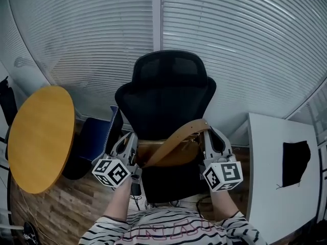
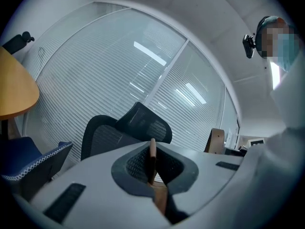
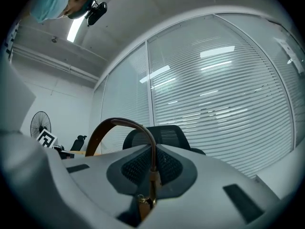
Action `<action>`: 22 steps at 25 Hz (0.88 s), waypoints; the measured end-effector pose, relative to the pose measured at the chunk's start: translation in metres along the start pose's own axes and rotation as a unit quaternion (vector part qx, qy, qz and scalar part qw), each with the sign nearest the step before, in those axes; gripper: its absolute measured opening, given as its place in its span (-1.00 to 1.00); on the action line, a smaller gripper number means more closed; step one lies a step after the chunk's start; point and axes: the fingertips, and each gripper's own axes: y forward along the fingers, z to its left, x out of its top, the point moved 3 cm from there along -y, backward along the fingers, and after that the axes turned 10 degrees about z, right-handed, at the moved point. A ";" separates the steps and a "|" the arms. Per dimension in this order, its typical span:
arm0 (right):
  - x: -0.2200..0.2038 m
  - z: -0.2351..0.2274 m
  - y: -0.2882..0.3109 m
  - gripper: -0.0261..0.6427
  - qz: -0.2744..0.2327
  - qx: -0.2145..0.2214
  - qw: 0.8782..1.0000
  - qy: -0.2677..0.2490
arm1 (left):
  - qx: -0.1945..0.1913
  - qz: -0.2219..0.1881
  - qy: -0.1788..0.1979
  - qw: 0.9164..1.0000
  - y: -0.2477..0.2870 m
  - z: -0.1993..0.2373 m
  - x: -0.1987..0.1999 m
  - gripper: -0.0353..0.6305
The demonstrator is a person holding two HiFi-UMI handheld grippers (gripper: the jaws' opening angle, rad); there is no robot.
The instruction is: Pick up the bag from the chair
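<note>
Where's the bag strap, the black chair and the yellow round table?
bag strap (image 1: 173, 139), head view, middle of the brown band.
black chair (image 1: 168, 98), head view, mesh backrest.
round table (image 1: 41, 137), head view, bare top.

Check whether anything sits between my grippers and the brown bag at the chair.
Nothing visible does. The left gripper is shut on the bag at its left end, and the right gripper is shut on its strap, in front of the black chair.

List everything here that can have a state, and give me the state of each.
bag: held between both grippers.
strap: arched over the bag.
left gripper: shut on the bag's thin brown edge.
right gripper: shut on the strap, by its clasp.
blinds: down, slats shut.
</note>
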 end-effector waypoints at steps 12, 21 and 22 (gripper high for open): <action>0.012 0.016 -0.006 -0.79 -0.012 0.003 1.000 0.003 | -0.009 -0.003 -0.006 1.000 -0.017 0.000 0.000 -0.83; 0.002 0.026 -0.004 -0.79 -0.002 0.003 1.000 0.008 | -0.002 0.004 -0.007 1.000 -0.027 0.009 -0.006 -0.83; 0.001 0.027 -0.004 -0.79 -0.002 0.003 1.000 0.008 | -0.001 0.006 -0.007 1.000 -0.028 0.009 -0.007 -0.83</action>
